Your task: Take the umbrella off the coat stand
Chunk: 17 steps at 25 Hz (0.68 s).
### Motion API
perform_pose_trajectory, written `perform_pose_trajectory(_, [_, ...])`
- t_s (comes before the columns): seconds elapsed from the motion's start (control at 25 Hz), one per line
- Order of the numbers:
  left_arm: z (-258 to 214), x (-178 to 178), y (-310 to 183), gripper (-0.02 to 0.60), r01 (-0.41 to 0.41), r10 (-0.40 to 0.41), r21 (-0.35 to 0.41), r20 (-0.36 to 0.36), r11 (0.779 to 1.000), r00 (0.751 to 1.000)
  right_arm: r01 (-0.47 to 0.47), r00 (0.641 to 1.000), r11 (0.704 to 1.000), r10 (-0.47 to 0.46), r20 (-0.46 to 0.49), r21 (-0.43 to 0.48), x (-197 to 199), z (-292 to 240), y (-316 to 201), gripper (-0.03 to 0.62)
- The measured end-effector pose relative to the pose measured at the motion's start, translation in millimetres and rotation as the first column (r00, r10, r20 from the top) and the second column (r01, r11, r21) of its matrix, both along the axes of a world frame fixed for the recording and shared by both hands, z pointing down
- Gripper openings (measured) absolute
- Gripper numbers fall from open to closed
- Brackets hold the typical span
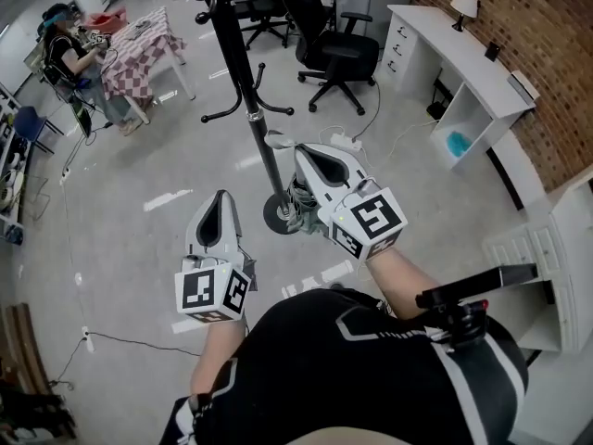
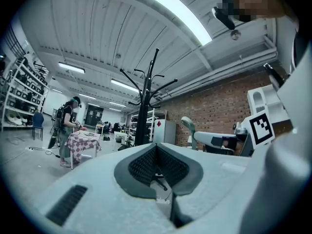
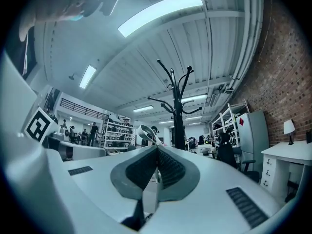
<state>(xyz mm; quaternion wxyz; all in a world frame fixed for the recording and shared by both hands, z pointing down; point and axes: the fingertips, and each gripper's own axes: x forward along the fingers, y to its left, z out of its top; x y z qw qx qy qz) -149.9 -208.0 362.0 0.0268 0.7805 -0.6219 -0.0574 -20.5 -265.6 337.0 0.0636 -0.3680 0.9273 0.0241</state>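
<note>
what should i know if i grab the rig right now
Left gripper: shut, empty, beside the stand.
Right gripper: shut on a pale curved piece, apparently part of the umbrella. Its grey bundle hangs under the gripper, next to the pole.
Done: umbrella gripped.
Left: I cannot tell whether it is clear of the hooks. Draw it away from the pole.

Black coat stand (image 1: 239, 63), pink-checked tablecloth (image 1: 139, 52), red brick wall (image 1: 542, 26).
</note>
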Motion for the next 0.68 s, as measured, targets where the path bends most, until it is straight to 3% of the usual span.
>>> perform_pose_trajectory(0.12, [-4.0, 2.1, -0.7, 0.008, 0.013, -0.013, 0.012, 0.01, 1.0, 1.0, 0.008, 1.0, 1.0, -0.008, -0.009, -0.004, 1.5, 3.7, -0.6, 0.009])
perform_pose_trajectory(0.28, [-9.2, 11.1, 3.7, 0.008, 0.038, -0.041, 0.035, 0.115, 0.999, 0.993, 0.012, 0.999, 1.0, -0.011, -0.047, 0.015, 1.6, 8.0, 3.6, 0.009])
perform_pose_trajectory(0.48, [-5.3, 18.8, 6.5, 0.008, -0.005, 0.005, 0.002, 0.046, 1.0, 0.999, 0.019, 0.998, 1.0, -0.018, -0.055, 0.01, 0.3, 10.8, 7.2, 0.009])
perform_pose_trajectory(0.68, [0.2, 16.5, 7.8, 0.008, 0.009, -0.007, -0.033, 0.065, 0.999, 0.998, 0.031, 0.998, 1.0, -0.03, -0.052, 0.001, -2.1, 10.1, 11.5, 0.009])
